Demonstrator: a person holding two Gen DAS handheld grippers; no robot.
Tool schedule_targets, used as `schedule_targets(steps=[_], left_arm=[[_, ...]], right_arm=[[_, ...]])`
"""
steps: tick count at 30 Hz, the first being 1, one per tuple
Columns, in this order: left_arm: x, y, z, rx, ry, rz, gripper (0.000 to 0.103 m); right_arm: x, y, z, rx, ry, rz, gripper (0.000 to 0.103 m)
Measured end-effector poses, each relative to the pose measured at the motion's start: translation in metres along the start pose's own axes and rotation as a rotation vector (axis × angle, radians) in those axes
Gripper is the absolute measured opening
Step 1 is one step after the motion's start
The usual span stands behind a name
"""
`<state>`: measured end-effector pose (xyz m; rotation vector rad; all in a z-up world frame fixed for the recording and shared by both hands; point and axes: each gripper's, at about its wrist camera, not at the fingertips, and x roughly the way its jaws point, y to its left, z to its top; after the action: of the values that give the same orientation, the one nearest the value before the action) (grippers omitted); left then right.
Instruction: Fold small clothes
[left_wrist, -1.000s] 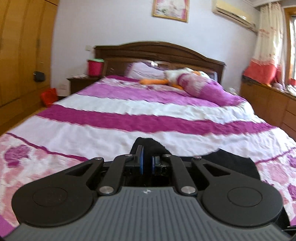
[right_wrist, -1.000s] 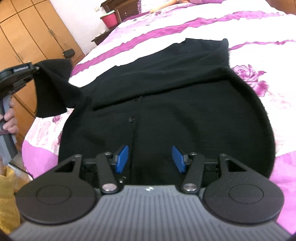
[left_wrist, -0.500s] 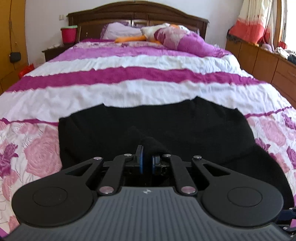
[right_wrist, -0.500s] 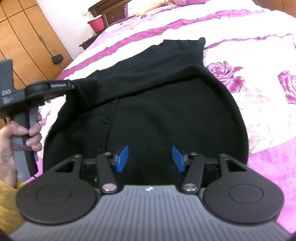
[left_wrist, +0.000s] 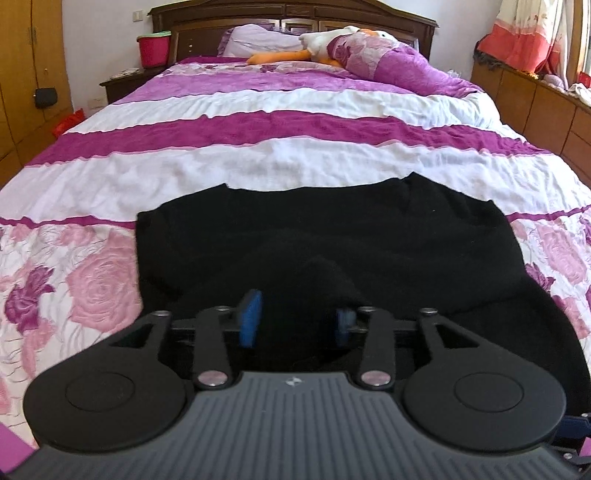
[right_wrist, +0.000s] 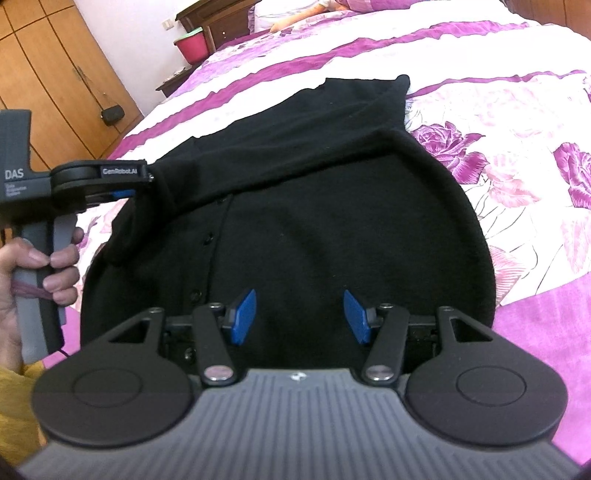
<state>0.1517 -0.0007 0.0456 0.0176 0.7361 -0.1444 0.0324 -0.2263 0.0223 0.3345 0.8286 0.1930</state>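
Note:
A black buttoned cardigan (right_wrist: 332, 221) lies on the bed, its left sleeve folded across the body. It also shows in the left wrist view (left_wrist: 369, 240). My left gripper (left_wrist: 295, 321) is open, with a hump of the black sleeve lying between its blue pads (left_wrist: 249, 317). In the right wrist view the left gripper (right_wrist: 133, 184) sits at the cardigan's left edge, touching the sleeve end. My right gripper (right_wrist: 299, 315) is open and empty, just above the cardigan's near part.
The bedspread (left_wrist: 295, 155) is purple and white striped with pink roses near me. Pillows and a plush toy (left_wrist: 332, 40) lie at the headboard. A nightstand with a red bucket (left_wrist: 153, 48) stands at the left, wardrobes (right_wrist: 55, 92) beyond, a wooden cabinet (left_wrist: 535, 99) at the right.
My left gripper carried the sleeve over the cardigan's body, lowered it, and has opened, letting the sleeve go. The right gripper stayed open and shifted slightly.

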Motion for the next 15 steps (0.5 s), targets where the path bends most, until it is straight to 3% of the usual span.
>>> schedule_targets(steps=[15], left_arm=[[-0.042, 0.022, -0.016, -0.024, 0.029, 0.020, 0.057]], right_arm=[[0.000, 0.031, 0.004, -0.086, -0.007, 0.007, 0.055]])
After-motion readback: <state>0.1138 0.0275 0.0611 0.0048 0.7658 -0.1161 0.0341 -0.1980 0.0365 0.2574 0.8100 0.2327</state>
